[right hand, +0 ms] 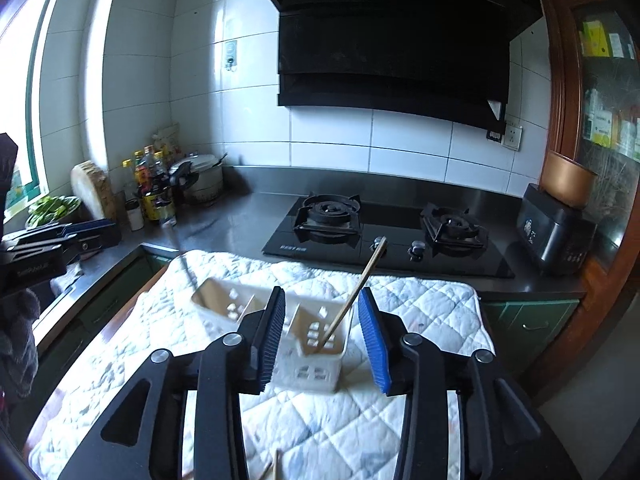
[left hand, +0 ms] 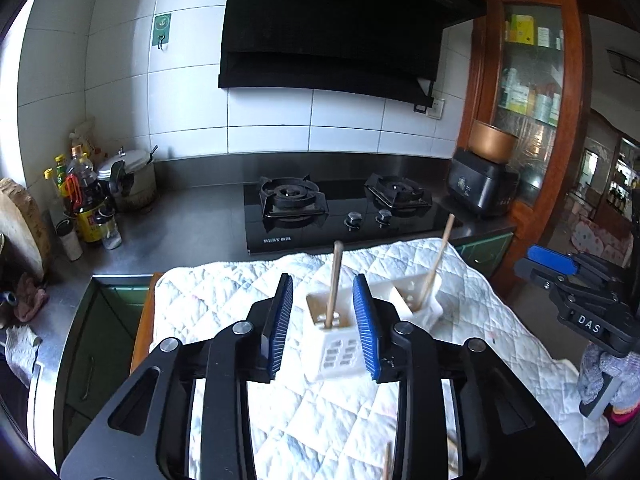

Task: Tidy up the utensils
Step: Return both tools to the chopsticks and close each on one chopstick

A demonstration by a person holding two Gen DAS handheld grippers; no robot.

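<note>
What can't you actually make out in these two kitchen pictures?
- Left wrist view: a thin wooden stick at the bottom edge is cut off; whether it is a chopstick is unclear.
- Right wrist view: the stick in the far holder is smeared by motion blur.
- Both views: the chopsticks' lower ends are hidden inside the white holders.
- Left wrist view: bottle labels are too small to read.
</note>
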